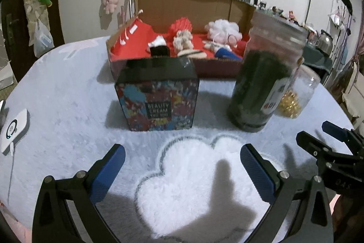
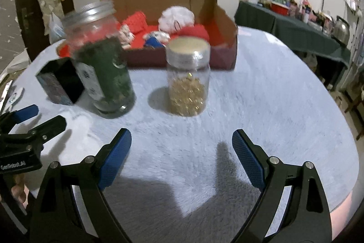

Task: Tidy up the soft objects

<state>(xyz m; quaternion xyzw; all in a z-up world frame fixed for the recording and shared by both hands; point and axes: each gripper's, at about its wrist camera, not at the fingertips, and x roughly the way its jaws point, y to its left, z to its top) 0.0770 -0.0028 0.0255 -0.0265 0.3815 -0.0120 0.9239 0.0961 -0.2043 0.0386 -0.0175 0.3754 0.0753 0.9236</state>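
Observation:
A cardboard box (image 1: pixel 195 1) lined in red stands at the far side of the table and holds several soft toys: a red knitted one (image 1: pixel 180 25), a white fluffy one (image 1: pixel 224 30) and a blue one (image 1: pixel 224 54). The same box (image 2: pixel 225 15) shows in the right wrist view. My left gripper (image 1: pixel 182 158) hangs open over the white cloud patch of the fluffy cover, nothing between its blue pads. My right gripper (image 2: pixel 182 147) is open too, above bare cover in front of the gold-bead jar (image 2: pixel 187 79). Each gripper shows at the edge of the other's view.
A patterned cream box (image 1: pixel 157 101) stands before the cardboard box. A tall jar of dark green stuff (image 1: pixel 261 83) and the smaller gold-bead jar (image 1: pixel 295 92) stand to its right. A white device (image 1: pixel 13 129) with a cable lies at the left edge. Shelves and a kettle (image 2: pixel 341 29) stand behind.

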